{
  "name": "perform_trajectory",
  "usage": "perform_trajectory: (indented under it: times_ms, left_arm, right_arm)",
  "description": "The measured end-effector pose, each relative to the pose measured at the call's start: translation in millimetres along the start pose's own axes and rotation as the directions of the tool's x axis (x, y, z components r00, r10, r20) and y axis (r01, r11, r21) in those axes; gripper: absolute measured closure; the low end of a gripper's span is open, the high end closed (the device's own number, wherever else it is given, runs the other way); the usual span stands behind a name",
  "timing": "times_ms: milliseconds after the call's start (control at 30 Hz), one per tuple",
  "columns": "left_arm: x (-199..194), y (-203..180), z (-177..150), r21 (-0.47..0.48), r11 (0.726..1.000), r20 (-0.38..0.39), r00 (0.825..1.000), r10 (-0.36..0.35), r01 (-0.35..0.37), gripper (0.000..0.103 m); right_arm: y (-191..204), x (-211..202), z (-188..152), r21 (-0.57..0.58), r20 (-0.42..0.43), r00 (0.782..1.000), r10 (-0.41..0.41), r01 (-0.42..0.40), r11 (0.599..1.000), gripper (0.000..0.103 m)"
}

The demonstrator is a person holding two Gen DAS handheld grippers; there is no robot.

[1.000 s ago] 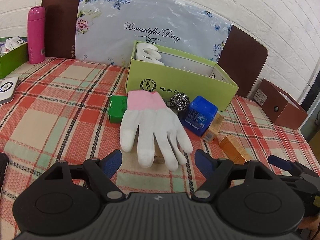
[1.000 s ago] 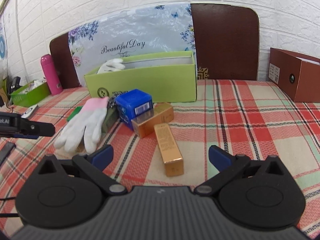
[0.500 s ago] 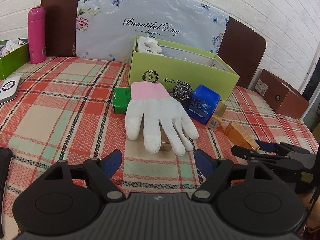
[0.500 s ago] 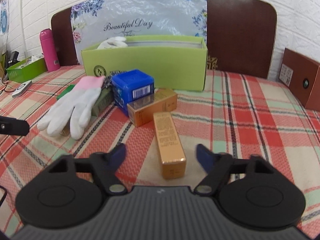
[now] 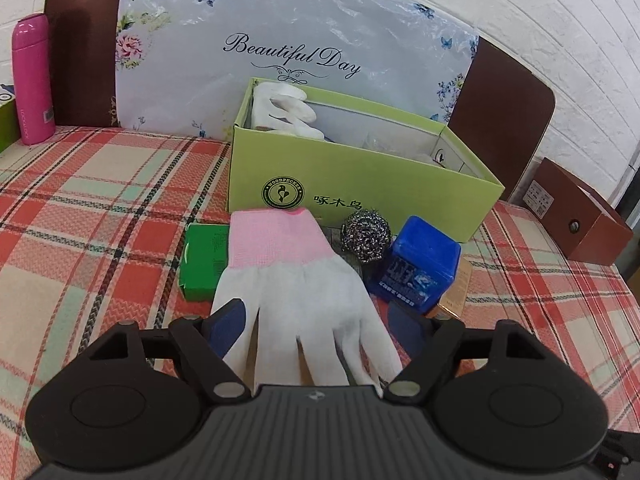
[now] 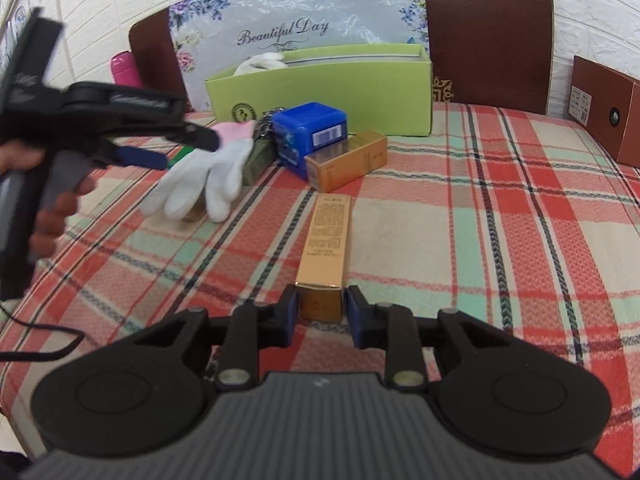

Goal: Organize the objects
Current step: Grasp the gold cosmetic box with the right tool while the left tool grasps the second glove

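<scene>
A white glove with a pink cuff (image 5: 296, 288) lies flat on the plaid cloth, its fingers toward me. My left gripper (image 5: 316, 326) straddles those fingers. Its jaws are closing, with a pad on either side of the glove and no squeeze showing. A long gold box (image 6: 326, 248) lies lengthwise ahead of my right gripper (image 6: 322, 312), which is shut on the box's near end. The right wrist view also shows the left gripper (image 6: 184, 150), in a person's hand, above the glove (image 6: 208, 176). Behind stands an open green carton (image 5: 360, 176) with another white glove (image 5: 284, 108) inside.
Around the glove sit a green packet (image 5: 204, 260), a steel scourer (image 5: 366, 236), a blue tub (image 5: 418, 266) and a second gold box (image 6: 348, 160). A pink bottle (image 5: 32, 80) stands far left, a brown box (image 6: 604, 108) far right. Chairs and a floral bag line the back.
My left gripper has moved forward over the glove's fingers and its jaws have narrowed. My right gripper has gone from wide open to shut on the gold box's near end.
</scene>
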State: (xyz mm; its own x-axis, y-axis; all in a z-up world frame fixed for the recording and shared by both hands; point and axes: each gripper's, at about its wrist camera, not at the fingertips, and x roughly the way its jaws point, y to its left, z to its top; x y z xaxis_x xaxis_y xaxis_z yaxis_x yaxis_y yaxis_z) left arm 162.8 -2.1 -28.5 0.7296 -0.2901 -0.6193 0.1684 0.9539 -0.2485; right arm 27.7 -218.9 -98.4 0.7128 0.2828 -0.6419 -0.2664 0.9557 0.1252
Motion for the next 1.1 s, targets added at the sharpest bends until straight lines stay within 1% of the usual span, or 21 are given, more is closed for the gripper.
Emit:
perform_trajectory:
  times_ms: [33, 67, 100, 167, 267, 333, 367, 433, 533, 600, 633, 667, 700, 733, 833, 933, 1000, 1033, 1100]
  left_arm:
    - [4.1, 0.8, 1.5, 0.000, 1.000, -0.015, 1.000, -0.010, 0.010, 0.048]
    - [8.3, 2.4, 2.3, -0.007, 1.000, -0.037, 0.999, -0.023, 0.023, 0.069]
    - [10.1, 4.0, 2.1, -0.017, 0.999, -0.048, 0.998, -0.029, 0.028, 0.077]
    - [7.3, 7.7, 0.2, -0.026, 0.999, -0.049, 0.998, -0.041, 0.040, 0.099]
    - [-12.0, 16.8, -5.9, -0.081, 0.990, -0.044, 0.992, -0.118, 0.115, 0.102]
    - [-34.6, 19.0, -13.1, -0.055, 0.983, -0.034, 0.984, -0.175, 0.173, 0.102]
    - [-48.3, 19.3, -19.1, -0.031, 0.981, -0.038, 0.981, -0.192, 0.191, 0.102]
    - [-70.2, 22.3, -32.7, 0.018, 0.982, -0.055, 0.980, -0.189, 0.191, 0.102]
    - [-87.2, 29.3, -53.5, 0.050, 0.983, -0.101, 0.981, -0.168, 0.174, 0.101]
    - [-85.6, 31.7, -62.2, 0.051, 0.991, -0.120, 0.986, -0.118, 0.125, 0.086]
    - [-83.4, 31.9, -64.4, 0.052, 0.994, -0.118, 0.989, -0.094, 0.101, 0.066]
    - [-79.9, 32.8, -65.4, 0.048, 0.996, -0.113, 0.991, -0.069, 0.075, 0.043]
    - [-76.4, 32.4, -65.0, 0.041, 0.998, -0.110, 0.993, -0.047, 0.052, 0.036]
    - [-74.1, 30.3, -64.4, 0.039, 0.998, -0.107, 0.993, -0.043, 0.047, 0.033]
    - [-66.6, 20.1, -60.2, 0.061, 0.992, -0.118, 0.988, -0.105, 0.112, 0.033]
    - [-60.1, 8.1, -61.8, 0.104, 0.989, -0.122, 0.988, -0.090, 0.103, 0.033]
    - [-56.3, 4.8, -64.7, 0.119, 0.989, -0.135, 0.988, -0.069, 0.085, 0.039]
    - [-55.3, 4.7, -65.9, 0.117, 0.989, -0.141, 0.988, -0.068, 0.085, 0.048]
    - [-54.5, 5.2, -68.6, 0.108, 0.990, -0.152, 0.986, -0.073, 0.090, 0.050]
  right_arm:
    - [0.9, -1.0, 0.1, -0.001, 0.001, 1.000, 0.001, -0.001, 1.000, 0.072]
    - [1.7, -1.8, 0.5, -0.002, 0.003, 1.000, 0.001, -0.001, 1.000, 0.069]
    - [2.4, -2.7, 1.2, -0.002, 0.008, 1.000, -0.002, 0.002, 1.000, 0.064]
    - [3.6, -3.4, 2.7, -0.006, 0.016, 1.000, -0.004, 0.004, 1.000, 0.061]
    - [4.5, -2.8, 4.5, -0.006, 0.018, 1.000, 0.003, -0.003, 1.000, 0.056]
    - [5.3, -2.7, 5.2, -0.010, 0.015, 1.000, 0.009, -0.009, 1.000, 0.053]
    - [5.5, -3.0, 5.3, -0.014, 0.017, 1.000, 0.010, -0.010, 1.000, 0.051]
    - [6.2, -3.2, 6.2, -0.022, 0.017, 1.000, 0.010, -0.009, 1.000, 0.046]
    - [6.8, -0.8, 8.4, -0.017, 0.019, 1.000, 0.015, -0.015, 1.000, 0.043]
    - [8.9, 2.2, 10.5, -0.014, 0.018, 1.000, 0.020, -0.019, 1.000, 0.043]
    - [10.4, 3.1, 11.0, -0.015, 0.019, 1.000, 0.021, -0.020, 1.000, 0.042]
    - [12.5, 3.6, 11.2, -0.018, 0.018, 1.000, 0.020, -0.020, 1.000, 0.041]
    - [14.7, 3.7, 11.4, -0.025, 0.017, 1.000, 0.022, -0.021, 0.999, 0.039]
    - [16.5, 3.3, 11.1, -0.034, 0.017, 1.000, 0.022, -0.021, 0.999, 0.039]
    - [19.8, 4.0, 10.2, -0.052, 0.013, 1.000, 0.010, -0.009, 0.999, 0.039]
    - [18.9, 5.6, 10.7, -0.043, 0.008, 1.000, 0.004, -0.004, 0.999, 0.039]
    - [19.6, 6.2, 11.2, -0.049, 0.007, 1.000, -0.001, 0.001, 0.999, 0.039]
    - [19.7, 6.4, 11.6, -0.052, 0.008, 1.000, -0.004, 0.005, 0.999, 0.039]
    - [18.5, 8.0, 13.4, -0.051, 0.006, 1.000, -0.019, 0.020, 0.999, 0.039]
